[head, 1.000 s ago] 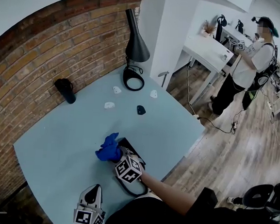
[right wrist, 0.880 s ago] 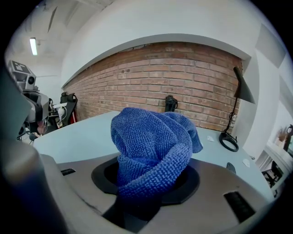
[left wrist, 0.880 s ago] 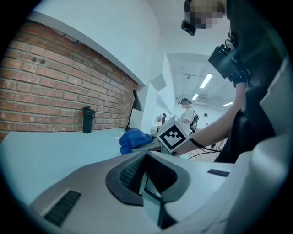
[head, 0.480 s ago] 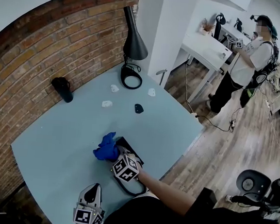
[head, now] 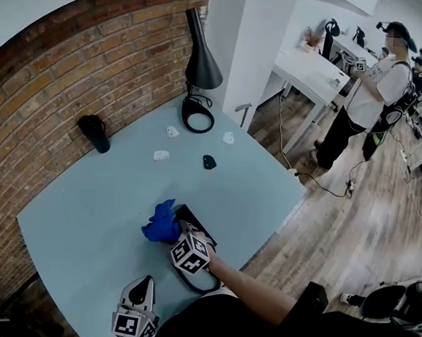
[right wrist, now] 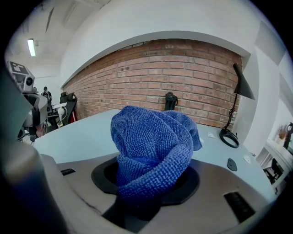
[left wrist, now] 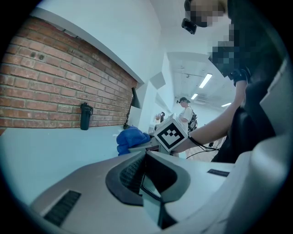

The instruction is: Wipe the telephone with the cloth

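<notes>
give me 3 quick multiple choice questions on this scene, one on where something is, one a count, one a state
1. Where does the black bottle stand?
A. on the table, close to the brick wall
B. at the near edge, beside the person
C. on a shelf

2. How many small white pieces lie on the table?
A. one
B. three
C. six

3. What state is the right gripper in?
A. open and empty
B. shut on the blue cloth
C. shut on a cup

Answers: 1 A, the head view shows the bottle upright next to the bricks. 2 B, three white pieces show on the far part of the table. 3 B, the right gripper view shows the cloth pinched between the jaws.
</notes>
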The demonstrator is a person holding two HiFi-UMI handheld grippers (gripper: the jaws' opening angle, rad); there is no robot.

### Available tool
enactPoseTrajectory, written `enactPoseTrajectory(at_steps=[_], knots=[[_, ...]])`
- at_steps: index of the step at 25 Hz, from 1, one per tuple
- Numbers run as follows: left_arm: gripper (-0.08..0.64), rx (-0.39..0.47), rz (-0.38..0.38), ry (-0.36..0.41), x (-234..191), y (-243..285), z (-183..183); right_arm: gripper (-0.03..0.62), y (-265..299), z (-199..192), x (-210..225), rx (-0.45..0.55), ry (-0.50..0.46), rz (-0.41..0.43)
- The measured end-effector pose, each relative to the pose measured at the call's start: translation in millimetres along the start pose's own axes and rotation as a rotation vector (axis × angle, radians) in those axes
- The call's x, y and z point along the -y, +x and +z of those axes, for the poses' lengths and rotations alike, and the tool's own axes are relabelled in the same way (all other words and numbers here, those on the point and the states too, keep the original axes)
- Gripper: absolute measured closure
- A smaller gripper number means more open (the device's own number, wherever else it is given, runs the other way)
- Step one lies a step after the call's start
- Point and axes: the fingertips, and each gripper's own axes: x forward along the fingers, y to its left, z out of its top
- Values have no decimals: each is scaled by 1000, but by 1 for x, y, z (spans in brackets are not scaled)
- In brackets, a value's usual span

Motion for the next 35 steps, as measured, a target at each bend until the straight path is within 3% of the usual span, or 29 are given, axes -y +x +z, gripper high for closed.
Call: enactPoseTrajectory(at_steps=[11, 27, 35], knots=[[560, 27, 0, 1, 2, 0, 1, 388, -14, -23, -13, -28, -16, 11], [560, -3, -12, -15, 26, -11, -3, 388, -47, -81, -38, -121, 20, 47], [560, 13, 32, -30, 23, -29, -3, 388, -65, -102, -43, -129, 57, 50]])
